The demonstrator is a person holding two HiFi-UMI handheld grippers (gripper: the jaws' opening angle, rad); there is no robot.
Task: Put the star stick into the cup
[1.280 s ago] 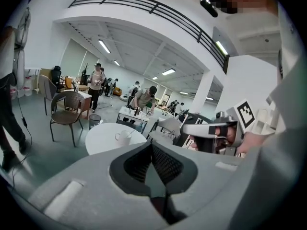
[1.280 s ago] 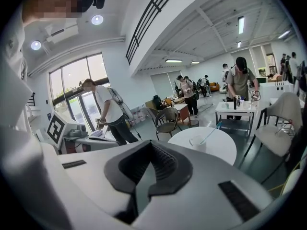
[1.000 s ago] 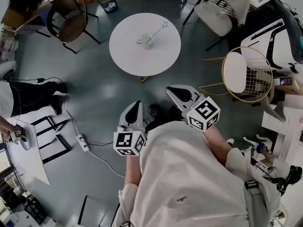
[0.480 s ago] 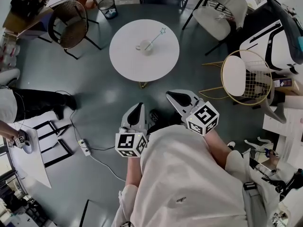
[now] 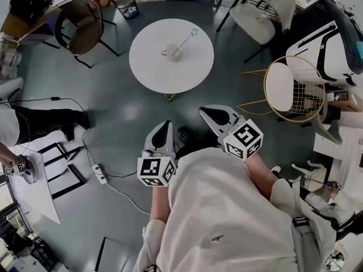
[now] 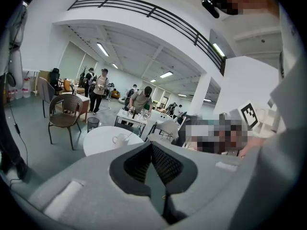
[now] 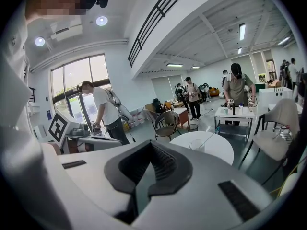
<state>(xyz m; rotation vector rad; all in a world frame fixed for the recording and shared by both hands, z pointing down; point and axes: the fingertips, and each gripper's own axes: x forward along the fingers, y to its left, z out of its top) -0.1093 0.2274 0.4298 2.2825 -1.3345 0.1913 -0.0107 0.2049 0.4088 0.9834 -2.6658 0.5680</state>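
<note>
A round white table (image 5: pixel 170 72) stands ahead of me in the head view. On it sits a white cup (image 5: pixel 172 52), and the star stick (image 5: pixel 186 39) leans out of it, star end up to the right. Both grippers hang close to my body, well short of the table. The left gripper (image 5: pixel 163 128) is shut with nothing in it. So is the right gripper (image 5: pixel 209 113). The left gripper view shows the cup (image 6: pixel 120 138) beyond the closed jaws. In the right gripper view the cup (image 7: pixel 196 146) and stick (image 7: pixel 207 139) stand on the table (image 7: pixel 218 152).
Around the table are a wicker chair (image 5: pixel 79 24), a white chair (image 5: pixel 266 10) and a gold wire chair (image 5: pixel 292 89). A waste bin (image 5: pixel 126 5) stands at the back. A power strip with its cable (image 5: pixel 99 171) lies on the floor at left, near another person's legs (image 5: pixel 45 120).
The view has shifted slightly, so the table sits a little higher and further left. The legs at left have moved. Both grippers have stayed shut and almost still.
</note>
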